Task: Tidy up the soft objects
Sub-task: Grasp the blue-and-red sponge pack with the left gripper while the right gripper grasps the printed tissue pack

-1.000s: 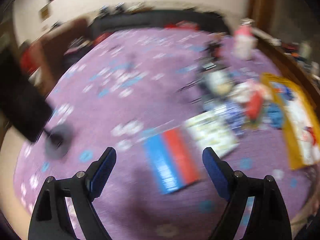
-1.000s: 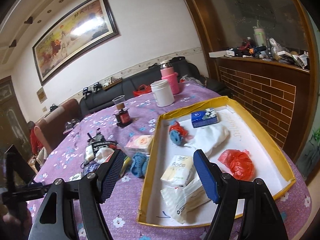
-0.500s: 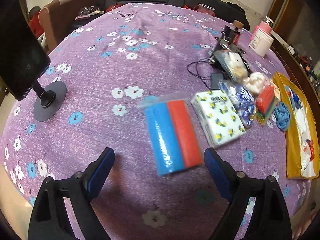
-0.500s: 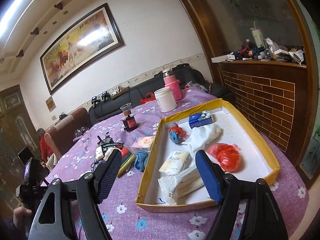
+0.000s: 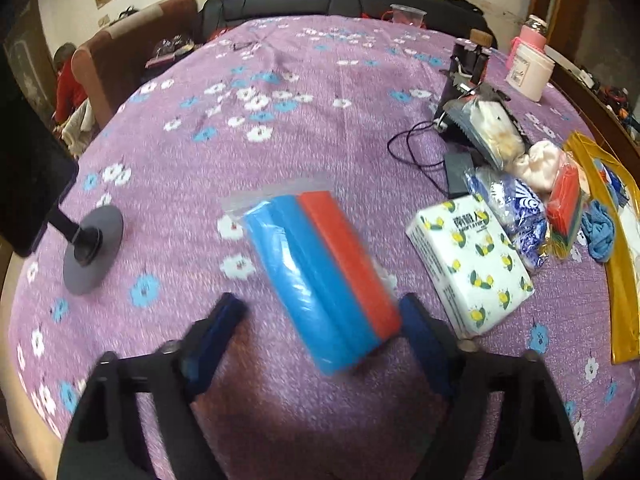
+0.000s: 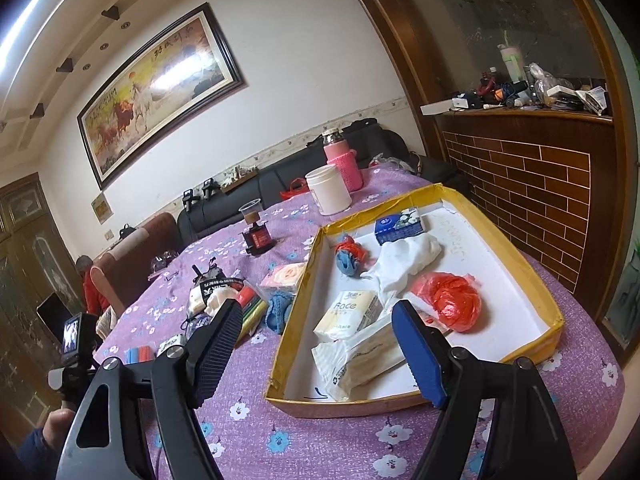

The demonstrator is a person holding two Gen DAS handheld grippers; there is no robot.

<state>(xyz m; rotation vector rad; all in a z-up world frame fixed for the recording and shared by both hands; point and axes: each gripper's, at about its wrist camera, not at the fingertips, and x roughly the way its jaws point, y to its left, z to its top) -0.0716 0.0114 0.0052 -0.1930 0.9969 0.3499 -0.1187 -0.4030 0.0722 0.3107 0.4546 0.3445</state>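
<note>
A clear bag of blue and red sponges (image 5: 324, 276) lies on the purple flowered tablecloth (image 5: 280, 128). My left gripper (image 5: 320, 320) is open, its fingers either side of the bag's near end, not closed on it. A white tissue pack with lemons (image 5: 472, 264) lies to its right, then a blue-white bag (image 5: 508, 208), a red pack (image 5: 564, 200) and blue cloth (image 5: 598, 232). My right gripper (image 6: 316, 344) is open and empty, held above the near edge of the yellow-rimmed tray (image 6: 556, 320), which holds tissue packs (image 6: 348, 316), a white cloth (image 6: 408, 256) and a red bag (image 6: 456, 300).
A phone on a round stand (image 5: 92, 248) stands at the table's left. Black cables and a device (image 5: 460, 128), a white jar (image 5: 528, 72) and a pink flask (image 6: 344, 160) sit at the far right. A sofa and chairs ring the table's far side.
My left gripper has moved forward and down, so the sponge bag now sits between its fingers. My right gripper has lifted and drawn back a little from the tray.
</note>
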